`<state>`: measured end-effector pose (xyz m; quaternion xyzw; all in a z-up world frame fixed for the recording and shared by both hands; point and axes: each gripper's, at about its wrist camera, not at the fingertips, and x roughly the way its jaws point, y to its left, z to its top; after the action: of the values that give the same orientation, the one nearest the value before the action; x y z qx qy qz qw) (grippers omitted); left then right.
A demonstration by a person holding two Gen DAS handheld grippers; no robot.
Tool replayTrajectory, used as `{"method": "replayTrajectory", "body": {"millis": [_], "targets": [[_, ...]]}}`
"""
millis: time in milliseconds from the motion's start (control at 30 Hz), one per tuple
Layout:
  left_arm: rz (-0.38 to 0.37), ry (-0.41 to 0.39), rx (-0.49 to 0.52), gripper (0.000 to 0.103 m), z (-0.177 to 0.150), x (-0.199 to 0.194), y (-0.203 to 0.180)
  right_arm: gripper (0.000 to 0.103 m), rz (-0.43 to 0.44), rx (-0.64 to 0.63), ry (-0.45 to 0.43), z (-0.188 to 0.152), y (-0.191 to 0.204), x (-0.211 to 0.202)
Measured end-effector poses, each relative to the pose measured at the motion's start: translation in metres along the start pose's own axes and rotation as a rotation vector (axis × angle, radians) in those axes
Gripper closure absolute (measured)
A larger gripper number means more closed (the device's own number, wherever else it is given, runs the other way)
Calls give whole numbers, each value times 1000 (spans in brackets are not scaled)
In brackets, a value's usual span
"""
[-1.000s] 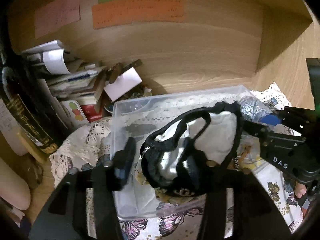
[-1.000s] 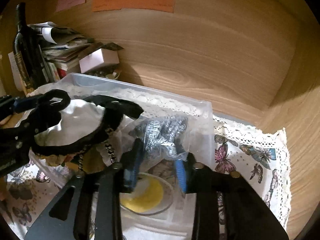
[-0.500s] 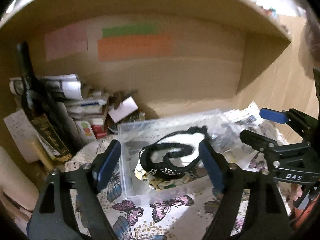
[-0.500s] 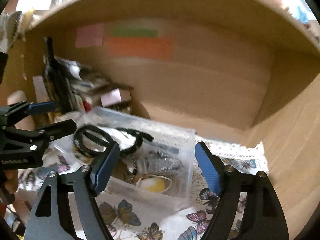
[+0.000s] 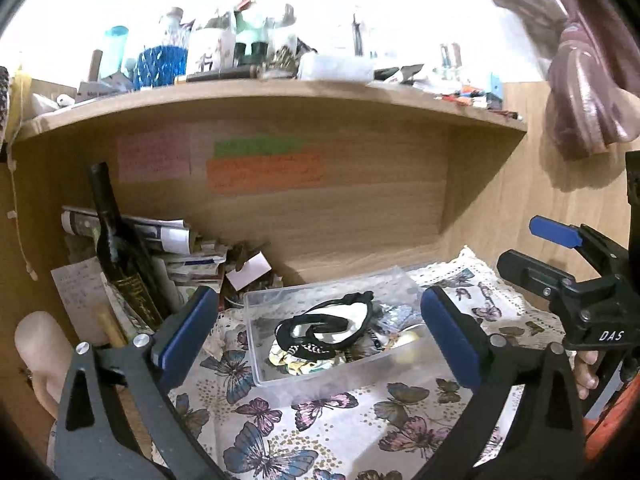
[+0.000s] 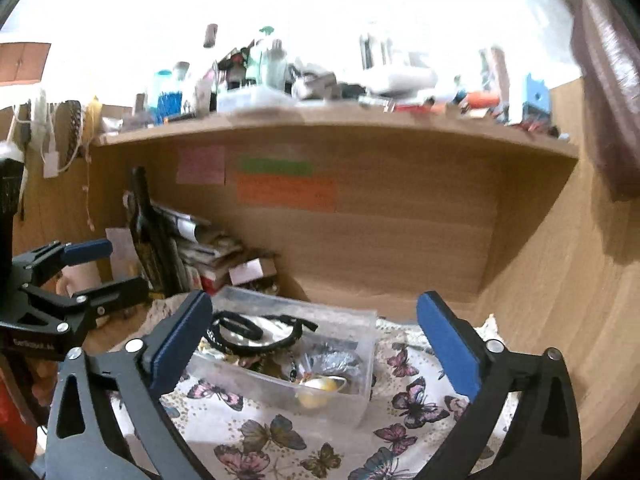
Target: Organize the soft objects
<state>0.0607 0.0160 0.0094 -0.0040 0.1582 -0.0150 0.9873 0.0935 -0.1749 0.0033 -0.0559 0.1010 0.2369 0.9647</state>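
A clear plastic box (image 5: 320, 372) (image 6: 280, 388) sits on a butterfly-print cloth (image 5: 320, 420) (image 6: 400, 412) in a wooden alcove. Inside lies a black-and-white garment (image 5: 332, 322) (image 6: 256, 330) on top, with a silvery bagged item (image 6: 334, 360) and a yellow piece (image 6: 316, 396) beside it. My left gripper (image 5: 320, 336) hangs back from the box, its jaws still opening, nothing between them. My right gripper (image 6: 316, 348) is likewise drawn back, jaws opening wide and empty. Each gripper shows at the edge of the other's view.
A dark bottle (image 5: 120, 252) (image 6: 148, 240) leans against stacked papers and boxes (image 5: 188, 256) at the alcove's left. Coloured notes (image 5: 264, 168) are stuck on the back wall. A cluttered shelf (image 5: 280, 92) runs overhead. A person's fingers (image 5: 588, 368) hold the right gripper.
Both grippers let go of what they held in the box, the left the garment and the right the bagged item, opened wide, and drew back and up. The garment and bag now rest in the box.
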Motion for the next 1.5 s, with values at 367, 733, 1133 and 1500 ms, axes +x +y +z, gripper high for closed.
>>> {"method": "replayTrajectory", "body": {"millis": [367, 733, 1133, 1500], "targets": [[-13, -44, -29, 0, -2, -22, -4, 0, 8, 8, -36, -2, 7, -21], [-10, -55, -28, 0, -4, -28, -5, 0, 10, 20, -40, -4, 11, -24], [-8, -62, -22, 0, -3, -29, -7, 0, 10, 28, -42, -3, 10, -23], [-5, -73, -15, 0, -3, -31, -11, 0, 8, 29, -41, -4, 11, -23]]}}
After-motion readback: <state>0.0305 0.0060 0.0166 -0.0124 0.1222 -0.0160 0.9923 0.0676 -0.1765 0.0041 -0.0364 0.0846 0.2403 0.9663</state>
